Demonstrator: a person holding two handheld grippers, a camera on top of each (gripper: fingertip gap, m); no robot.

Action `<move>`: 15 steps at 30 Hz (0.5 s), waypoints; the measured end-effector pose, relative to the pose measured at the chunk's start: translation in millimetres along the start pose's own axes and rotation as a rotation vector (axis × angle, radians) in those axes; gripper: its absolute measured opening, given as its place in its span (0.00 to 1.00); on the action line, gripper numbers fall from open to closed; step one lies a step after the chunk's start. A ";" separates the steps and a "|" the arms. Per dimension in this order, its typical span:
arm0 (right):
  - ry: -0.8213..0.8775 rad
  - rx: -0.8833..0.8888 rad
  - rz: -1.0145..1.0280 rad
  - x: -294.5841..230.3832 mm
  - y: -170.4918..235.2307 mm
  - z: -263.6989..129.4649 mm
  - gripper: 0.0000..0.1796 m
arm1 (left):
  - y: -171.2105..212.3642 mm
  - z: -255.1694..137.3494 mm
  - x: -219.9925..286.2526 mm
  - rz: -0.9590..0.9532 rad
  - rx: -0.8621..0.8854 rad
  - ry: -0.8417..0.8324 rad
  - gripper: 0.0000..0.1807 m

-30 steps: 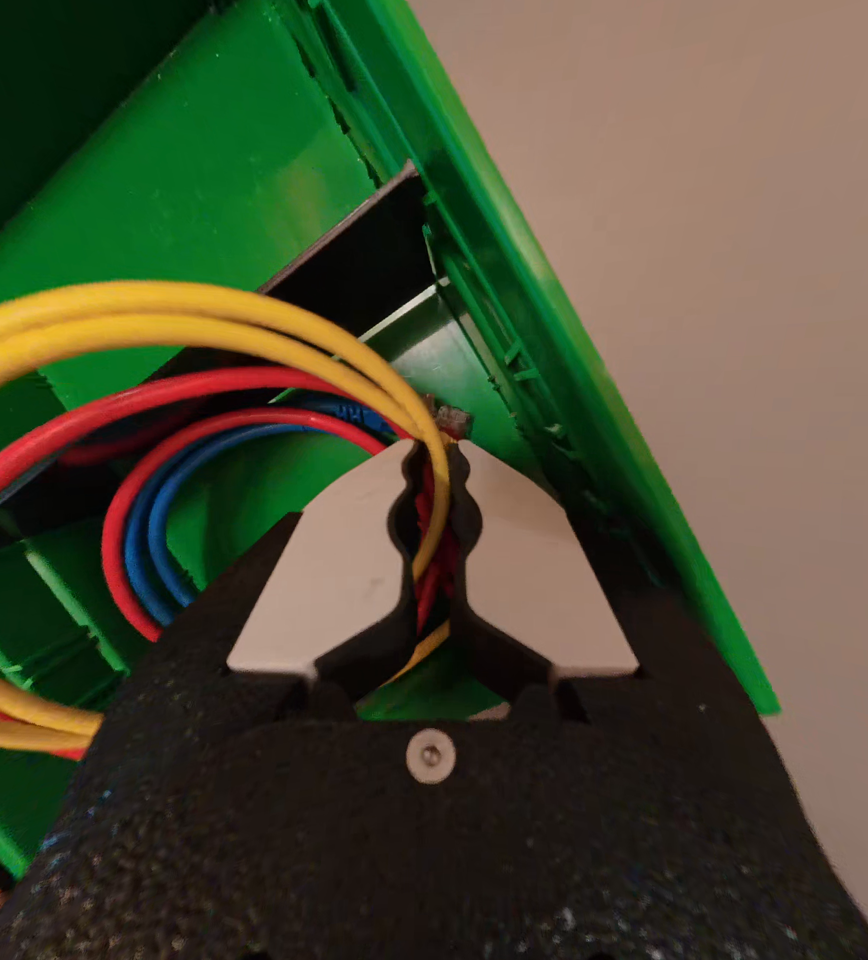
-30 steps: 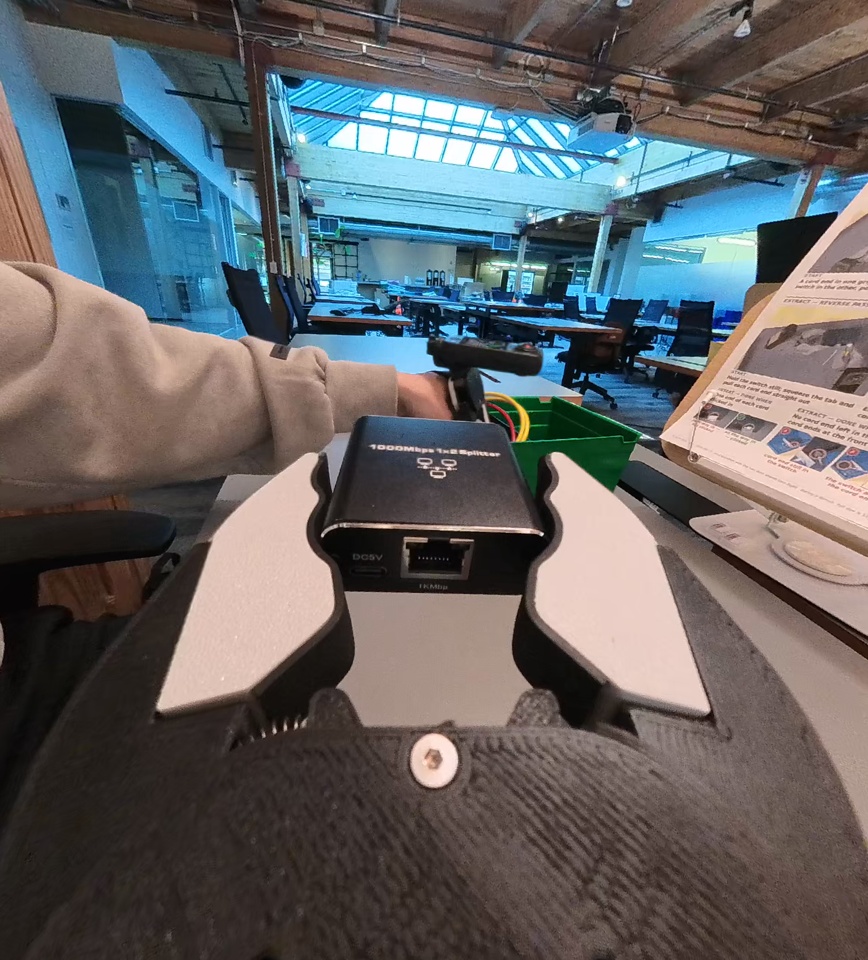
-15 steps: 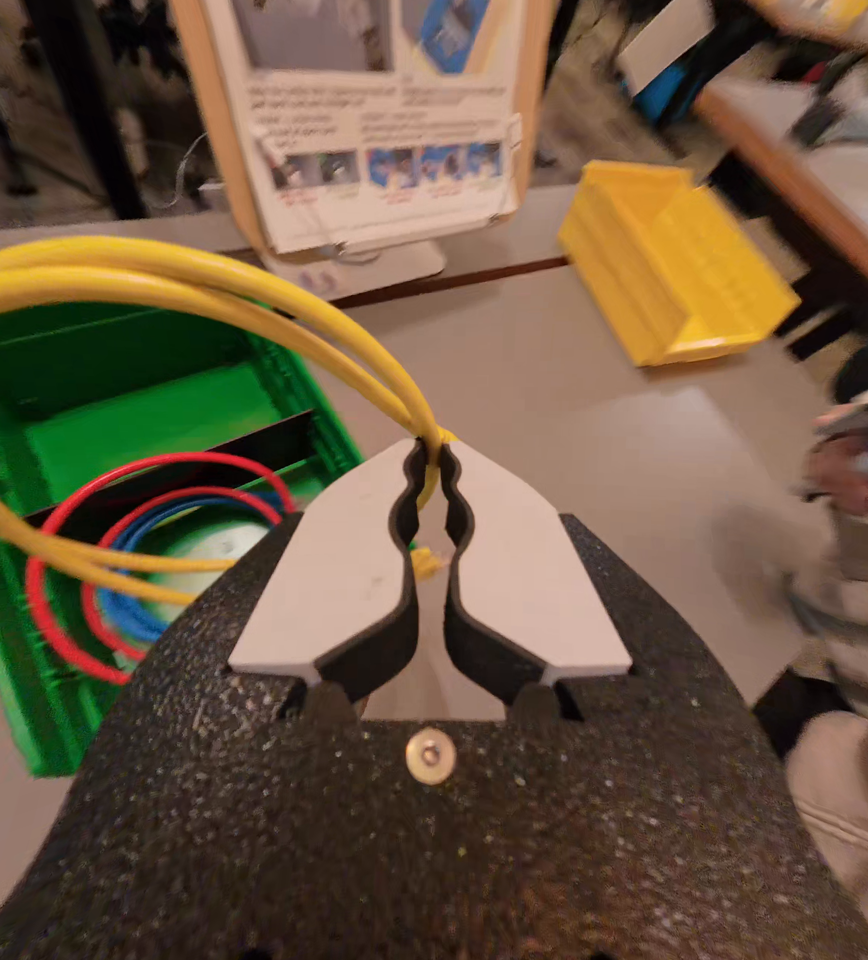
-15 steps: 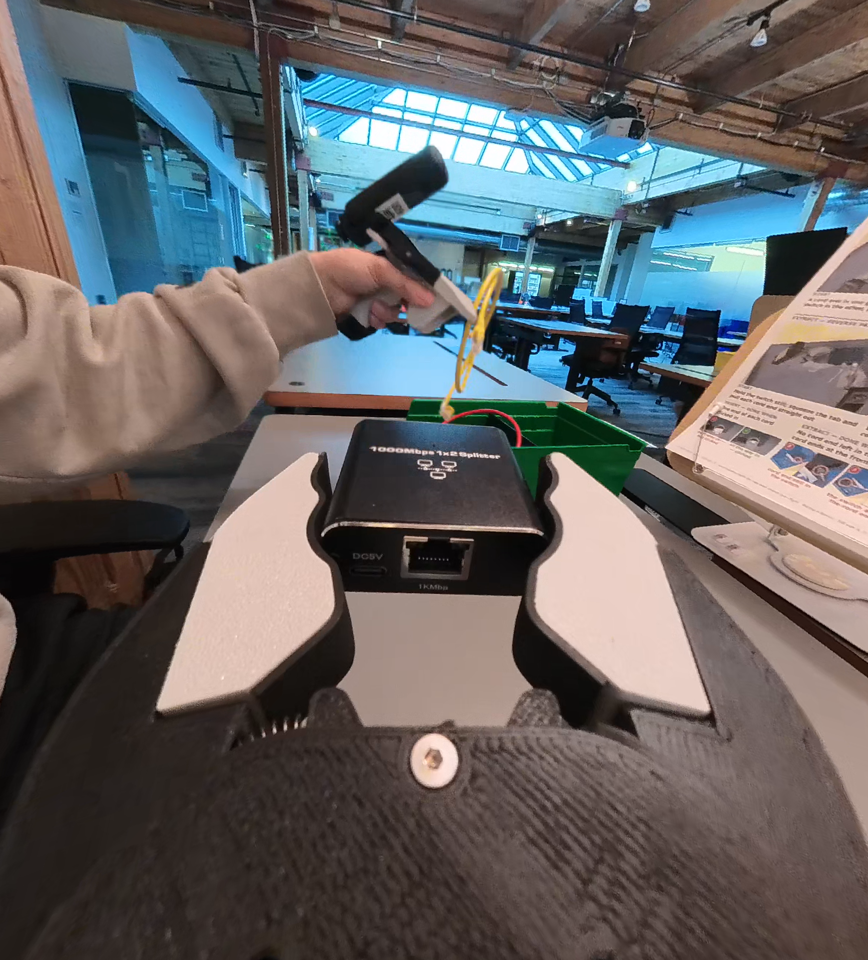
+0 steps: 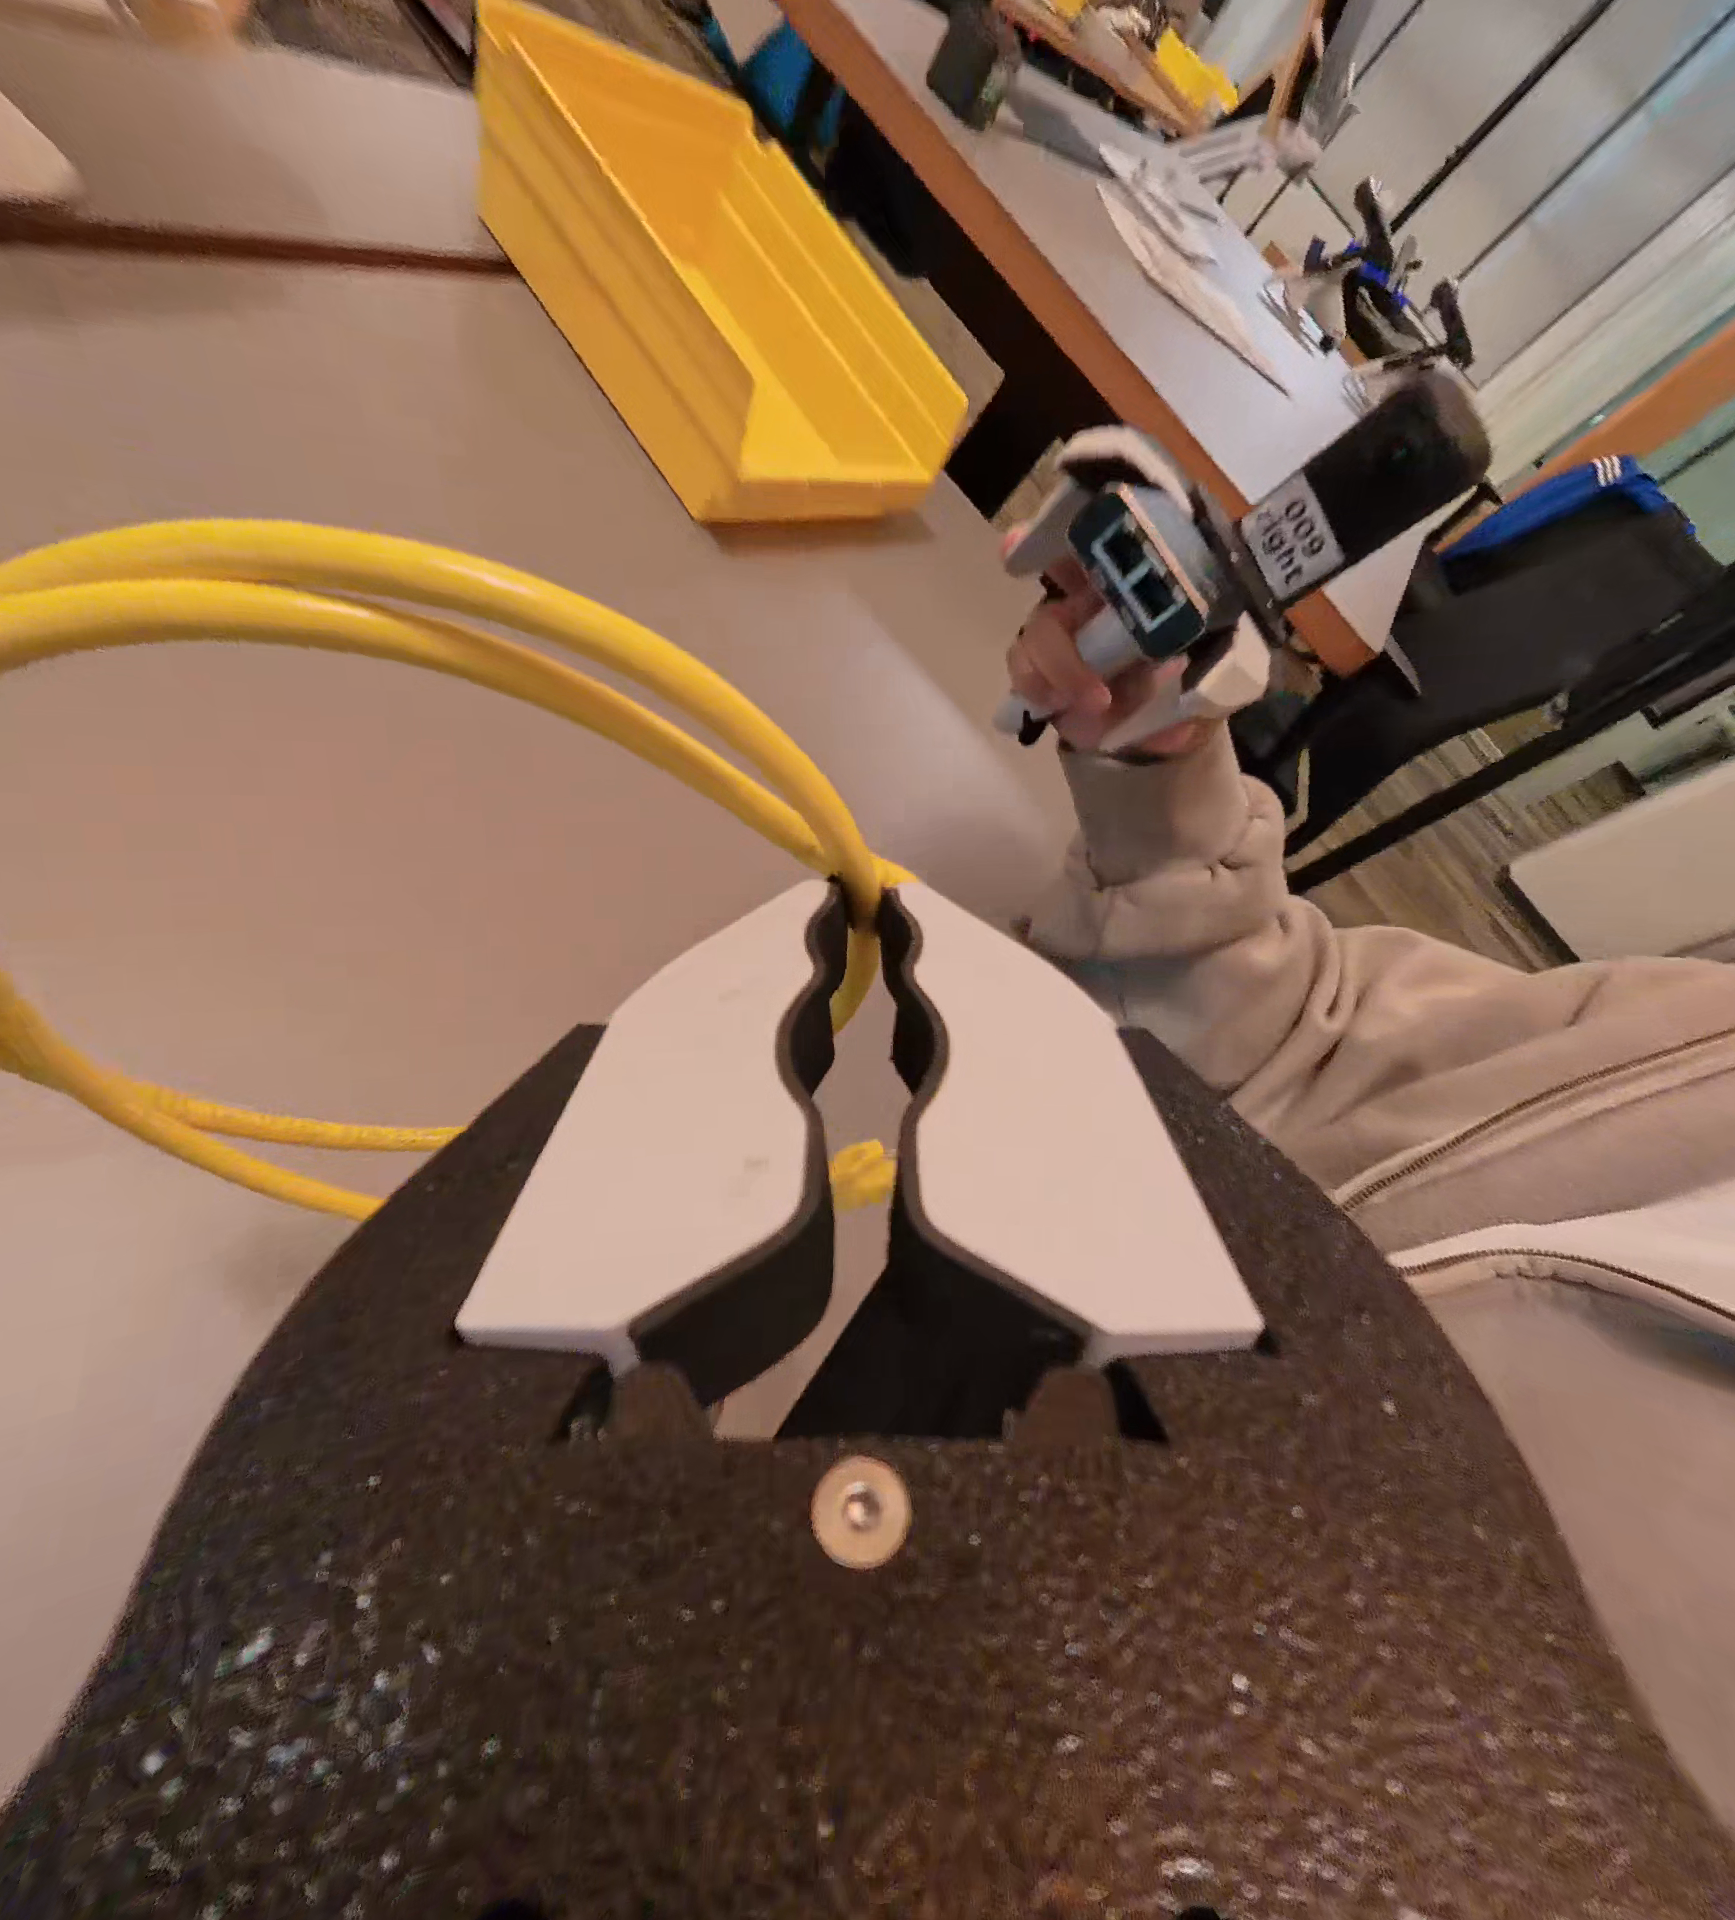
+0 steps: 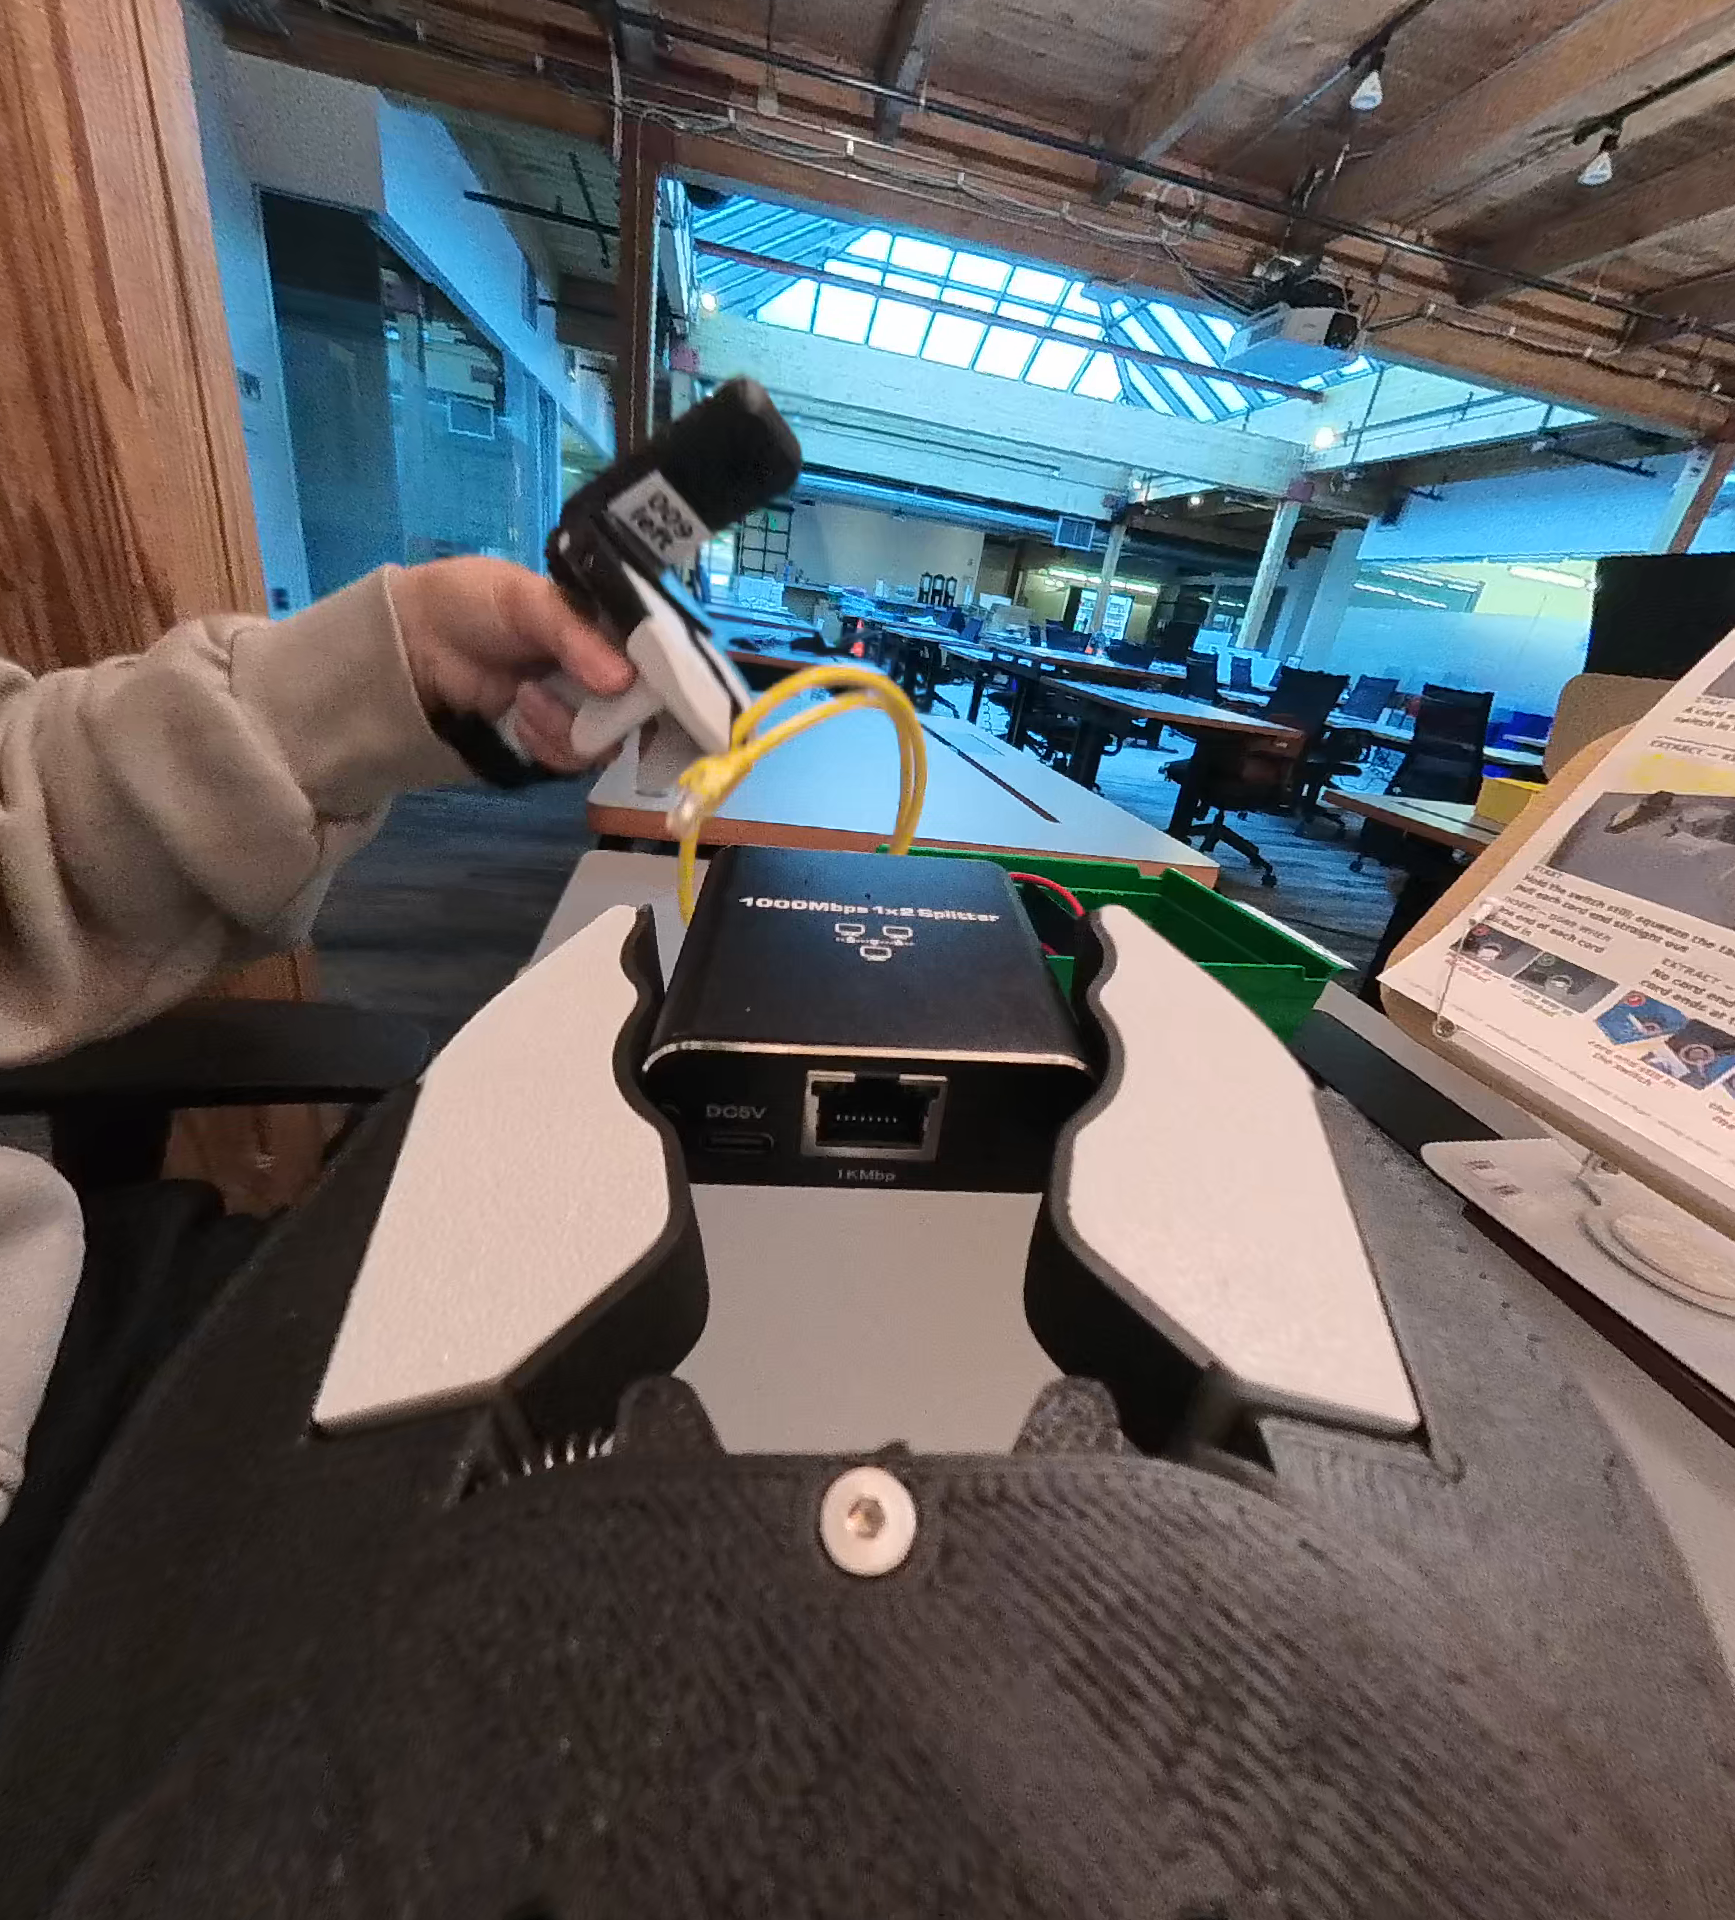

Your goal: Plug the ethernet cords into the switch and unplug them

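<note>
At nine o'clock in the left wrist view the yellow cord point(image 5: 343, 613) loops over the table point(image 5: 323, 883). The left gripper point(image 5: 861, 902) pinches it at its tips. At one o'clock the right gripper point(image 5: 1143, 582) clamps the switch point(image 5: 1138, 571); its fingers point(image 6: 520, 1164) press the switch's sides. Behind sits a green bin point(image 6: 1216, 945).
</note>
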State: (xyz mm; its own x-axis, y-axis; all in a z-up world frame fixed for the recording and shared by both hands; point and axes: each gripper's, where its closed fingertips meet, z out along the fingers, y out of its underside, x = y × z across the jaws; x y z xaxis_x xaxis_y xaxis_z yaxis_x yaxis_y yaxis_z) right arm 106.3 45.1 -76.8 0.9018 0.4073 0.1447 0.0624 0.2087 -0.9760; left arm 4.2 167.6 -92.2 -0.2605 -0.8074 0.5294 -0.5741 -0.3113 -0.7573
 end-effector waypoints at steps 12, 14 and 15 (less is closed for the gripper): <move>0.020 -0.007 0.018 8.6 5.3 -8.4 0.43 | 19.0 143.7 -69.4 -0.098 -0.040 -0.067 0.04; 0.030 -0.007 0.022 12.0 6.3 -11.8 0.43 | 14.1 160.5 -81.4 -0.071 -0.062 -0.094 0.05; 0.041 -0.008 0.018 14.4 6.9 -14.0 0.43 | 12.7 167.9 -84.4 -0.050 -0.082 -0.092 0.07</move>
State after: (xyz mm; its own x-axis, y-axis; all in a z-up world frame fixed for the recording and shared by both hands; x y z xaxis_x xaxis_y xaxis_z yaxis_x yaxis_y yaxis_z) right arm 125.7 40.0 -83.8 0.9196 0.3740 0.1203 0.0493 0.1941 -0.9797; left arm 149.3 147.6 -210.7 -0.1598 -0.8356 0.5255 -0.6469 -0.3135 -0.6952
